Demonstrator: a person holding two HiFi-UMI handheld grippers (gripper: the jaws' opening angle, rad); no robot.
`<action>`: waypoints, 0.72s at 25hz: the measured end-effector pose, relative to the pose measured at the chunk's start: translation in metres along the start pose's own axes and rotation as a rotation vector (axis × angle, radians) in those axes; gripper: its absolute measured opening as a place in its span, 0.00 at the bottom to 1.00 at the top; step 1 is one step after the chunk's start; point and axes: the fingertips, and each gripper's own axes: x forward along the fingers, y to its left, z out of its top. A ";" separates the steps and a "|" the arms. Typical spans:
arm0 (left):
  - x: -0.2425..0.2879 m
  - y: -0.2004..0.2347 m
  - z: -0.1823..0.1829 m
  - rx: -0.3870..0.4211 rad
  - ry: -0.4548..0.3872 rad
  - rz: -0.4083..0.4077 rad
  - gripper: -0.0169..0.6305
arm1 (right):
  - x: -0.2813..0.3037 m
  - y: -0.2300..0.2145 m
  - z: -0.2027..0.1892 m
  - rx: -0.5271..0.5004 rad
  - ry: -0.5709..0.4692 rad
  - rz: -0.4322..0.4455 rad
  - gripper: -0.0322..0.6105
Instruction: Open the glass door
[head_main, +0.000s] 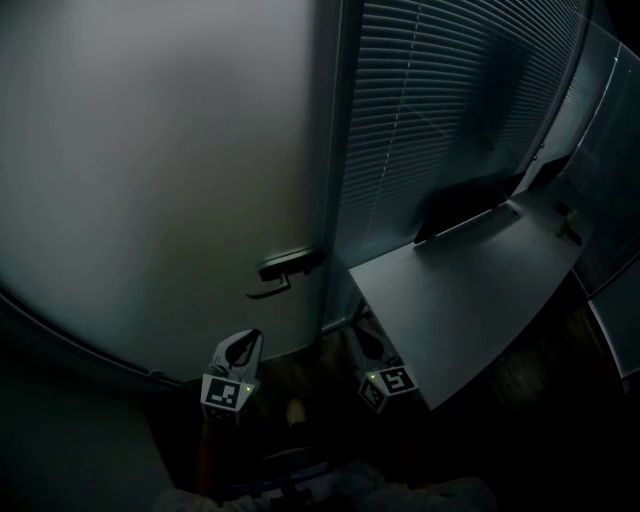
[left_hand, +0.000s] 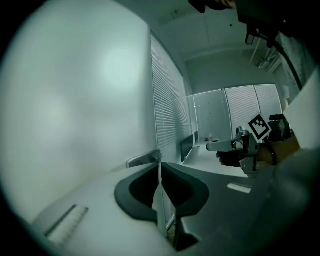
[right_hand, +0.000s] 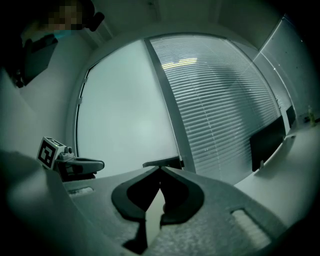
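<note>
Dim office light falls on everything, and the floor at the bottom of the head view is almost black. At the left stands the glass door (head_main: 150, 170), a wide frosted pane that is closed against its grey post (head_main: 335, 150). Its handle (head_main: 290, 265) sits on the right edge of the pane, a dark lever that points to the left.

Below the handle, the left gripper (head_main: 245, 345) is held low in front of the door, with its marker cube (head_main: 226, 392) toward the person. In the left gripper view its jaws are together at the tips, with only a thin slit behind them and nothing between them. The handle shows just past the tips, but in the head view it is apart from the gripper.

To the right of the post, the right gripper (head_main: 365, 340) is held at about the same height, near the corner of the counter (head_main: 470, 300). In its own view the jaws also meet at the tips and hold nothing. They look toward the handle and the post.

Further right, closed blinds (head_main: 440, 110) cover the window wall. The grey counter runs along this wall, and a dark monitor (head_main: 470, 205) stands on it near the blinds.
</note>
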 end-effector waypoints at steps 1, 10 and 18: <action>0.004 0.003 0.000 0.009 0.004 -0.004 0.06 | 0.001 -0.002 0.001 0.002 -0.002 -0.006 0.05; 0.043 0.025 -0.004 0.075 0.054 -0.093 0.20 | 0.012 -0.012 0.009 0.008 -0.002 -0.059 0.05; 0.073 0.031 -0.009 0.206 0.126 -0.203 0.31 | 0.017 -0.026 0.008 0.060 -0.008 -0.121 0.05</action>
